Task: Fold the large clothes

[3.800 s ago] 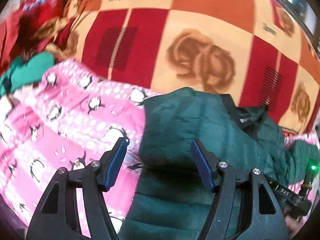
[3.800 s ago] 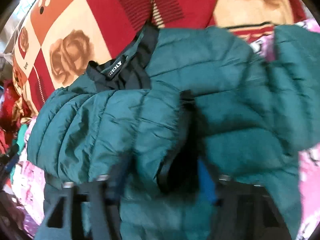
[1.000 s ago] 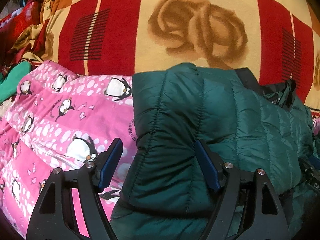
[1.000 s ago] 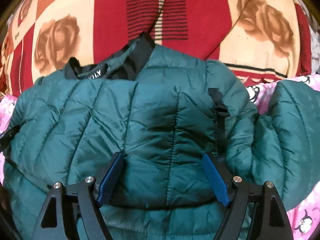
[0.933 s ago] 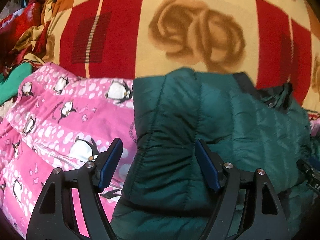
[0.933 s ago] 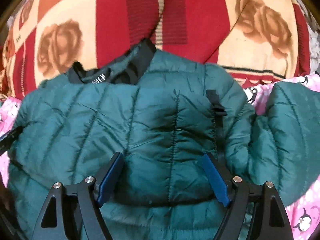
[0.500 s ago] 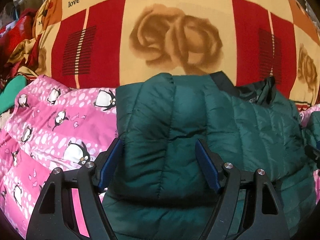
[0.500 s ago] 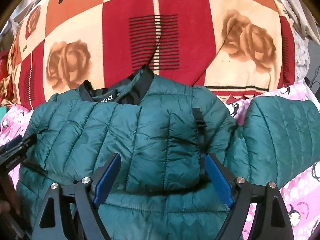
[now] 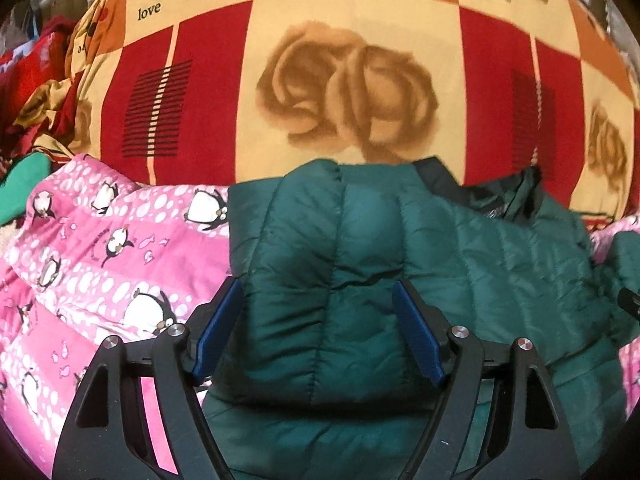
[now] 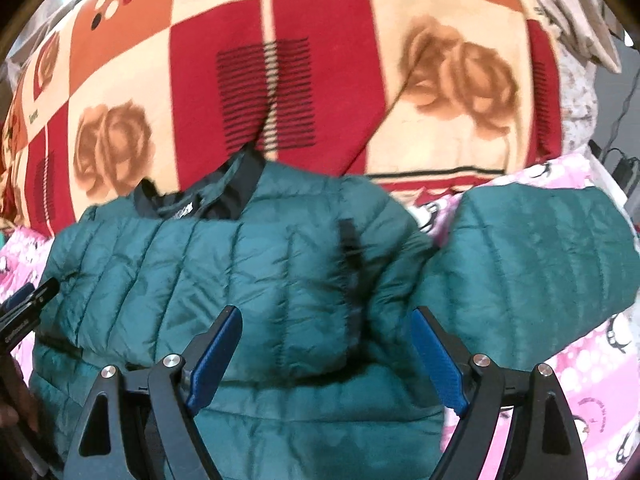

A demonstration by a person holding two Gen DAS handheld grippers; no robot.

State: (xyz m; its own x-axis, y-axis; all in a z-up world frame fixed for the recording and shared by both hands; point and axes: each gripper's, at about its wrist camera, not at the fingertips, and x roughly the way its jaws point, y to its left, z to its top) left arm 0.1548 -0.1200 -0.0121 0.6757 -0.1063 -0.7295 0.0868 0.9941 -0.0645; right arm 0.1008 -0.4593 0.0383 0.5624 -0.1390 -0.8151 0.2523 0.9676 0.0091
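Here, a dark green quilted puffer jacket (image 9: 360,280) lies part-folded across the lower middle of both views, on a pink penguin-print bed cover (image 9: 100,248).

The left hand-held gripper (image 9: 316,312) is opening, nothing pinched between its blue pads; the right hand-held gripper (image 10: 326,344) stands open above the jacket. The slick, puffy, stitched shell looks springy, so the top fold may well slide or balloon back. One padded sleeve (image 10: 540,256) sprawls at right, unfolded, and could drag the bundle askew. A red-and-cream rose-patterned fleece blanket (image 9: 352,80) fills the upper frame.
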